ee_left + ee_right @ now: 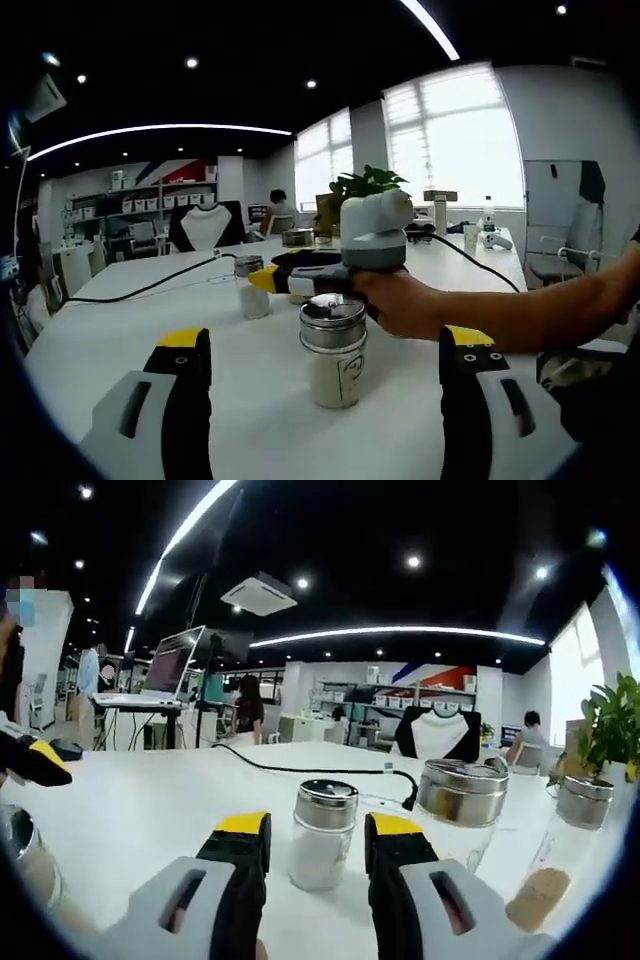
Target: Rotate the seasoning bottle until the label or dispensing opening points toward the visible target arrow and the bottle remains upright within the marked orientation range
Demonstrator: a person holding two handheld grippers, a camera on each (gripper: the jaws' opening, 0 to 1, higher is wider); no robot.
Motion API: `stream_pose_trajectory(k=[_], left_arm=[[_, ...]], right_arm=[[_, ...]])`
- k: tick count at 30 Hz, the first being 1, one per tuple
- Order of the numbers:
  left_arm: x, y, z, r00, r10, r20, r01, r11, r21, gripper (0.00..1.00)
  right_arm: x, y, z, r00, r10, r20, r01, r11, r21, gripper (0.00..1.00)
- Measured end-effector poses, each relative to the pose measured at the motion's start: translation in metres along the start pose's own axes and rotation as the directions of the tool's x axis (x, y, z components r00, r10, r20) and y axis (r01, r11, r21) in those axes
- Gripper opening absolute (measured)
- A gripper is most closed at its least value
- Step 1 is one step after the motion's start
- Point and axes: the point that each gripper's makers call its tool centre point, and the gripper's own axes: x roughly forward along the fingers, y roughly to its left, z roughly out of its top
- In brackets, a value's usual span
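A glass seasoning bottle (pixel 333 352) with a metal shaker lid and white contents stands upright on the white table (pixel 120 330). It is just ahead of my left gripper (pixel 327 340), whose jaws are wide open on either side of it without touching. A hand holds my right gripper (pixel 262 280) across the table behind that bottle. Its yellow tips reach a smaller bottle (pixel 252 292). In the right gripper view that small bottle (pixel 320 835) stands upright between the tips of my right gripper (pixel 318 825), open with a gap on each side. The left gripper's yellow tip (pixel 45 760) shows at the left edge.
A wide metal-lidded jar (pixel 460 798) and a bottle with brown seasoning (pixel 568 835) stand to the right. A black cable (pixel 320 770) runs across the table. A potted plant (pixel 365 185) and more items sit at the far end. People sit at desks behind.
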Motion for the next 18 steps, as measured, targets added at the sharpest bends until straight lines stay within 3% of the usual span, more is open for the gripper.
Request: stream_pose_trajectory(k=[2,4,10,13,14,18], left_arm=[[0.000,-0.001,0.001,1.000,-0.003,0.002,0.003,1.000,0.000,1.00],[0.000,-0.003,0.004,1.000,-0.006,0.015,0.006,1.000,-0.008,1.00],[-0.002,-0.003,0.011,1.000,-0.005,0.026,0.005,1.000,0.009,1.00],[-0.003,-0.002,0.010,1.000,-0.011,0.028,0.012,1.000,-0.015,1.00],[-0.004,-0.004,0.014,0.999,-0.027,0.046,0.030,0.998,-0.056,1.00],[-0.006,-0.003,0.018,0.997,-0.034,0.063,0.038,0.997,-0.066,1.00]], right_arm=[[0.002,0.006,0.003,1.000,0.018,0.007,-0.017,1.000,-0.009,0.38],[0.003,0.001,0.006,1.000,-0.023,0.016,0.024,0.998,-0.064,0.38],[0.013,-0.011,0.004,0.997,-0.083,0.013,0.083,0.996,-0.046,0.37],[0.017,-0.011,0.001,0.996,-0.085,0.007,0.085,0.996,-0.040,0.37],[0.019,-0.012,0.001,0.996,-0.091,0.008,0.091,0.995,-0.045,0.36],[0.027,-0.011,-0.004,0.996,-0.089,-0.013,0.089,0.995,-0.050,0.35]])
